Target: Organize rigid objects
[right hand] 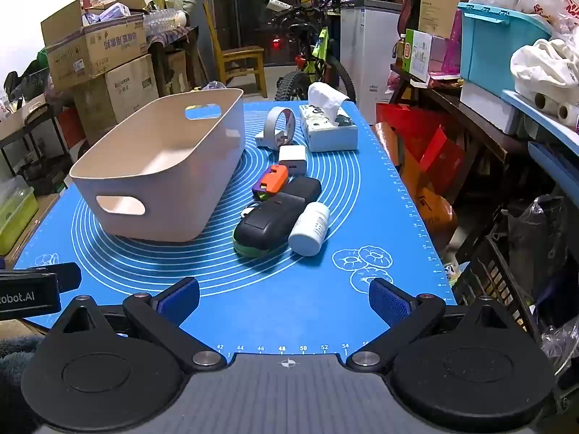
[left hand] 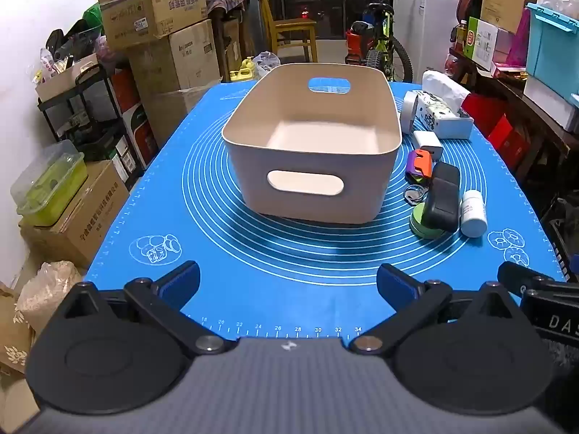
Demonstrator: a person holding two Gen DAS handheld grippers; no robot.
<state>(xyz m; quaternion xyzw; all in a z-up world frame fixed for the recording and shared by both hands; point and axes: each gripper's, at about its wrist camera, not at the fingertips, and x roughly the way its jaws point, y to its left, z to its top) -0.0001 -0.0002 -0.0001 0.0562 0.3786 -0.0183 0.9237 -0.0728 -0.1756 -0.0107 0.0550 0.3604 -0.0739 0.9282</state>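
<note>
On the left of the blue mat (left hand: 152, 195) stands a beige bin (left hand: 311, 177) with a handle slot at each end, and nothing shows inside it. Just right of the bin a row of loose things runs from far to near: a tissue box (right hand: 327, 128) and a tape roll (right hand: 280, 124), a white charger (right hand: 292, 157), an orange and purple gadget (right hand: 272, 182), a black case (right hand: 269, 222) resting on a green tin (right hand: 249, 250), and a white bottle (right hand: 310, 229) lying on its side against the case. At the near edge the left gripper (left hand: 287, 284) and the right gripper (right hand: 284, 298) both hover over bare mat with jaws spread wide, gripping nothing.
</note>
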